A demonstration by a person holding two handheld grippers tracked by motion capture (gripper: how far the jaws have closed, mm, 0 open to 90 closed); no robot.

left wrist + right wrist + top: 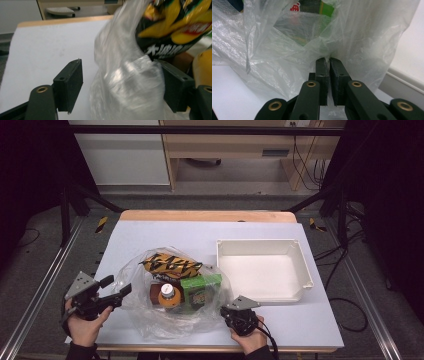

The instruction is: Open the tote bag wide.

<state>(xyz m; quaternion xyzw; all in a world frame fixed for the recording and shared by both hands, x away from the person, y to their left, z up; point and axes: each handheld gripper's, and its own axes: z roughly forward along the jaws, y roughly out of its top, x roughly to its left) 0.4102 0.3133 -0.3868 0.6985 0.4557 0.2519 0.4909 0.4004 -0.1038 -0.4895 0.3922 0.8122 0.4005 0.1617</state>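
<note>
Both grippers are meeting the bag near the surface's front edge: right gripper pinching its film, left gripper gaping around it.

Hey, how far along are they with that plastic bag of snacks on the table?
Done: right gripper is shut on the plastic bag edge. In hand: left gripper is open around the bag's other side, not clamped. Left: the chip bag, bottle and green box sit inside the bag; the white bin holds nothing.
</note>
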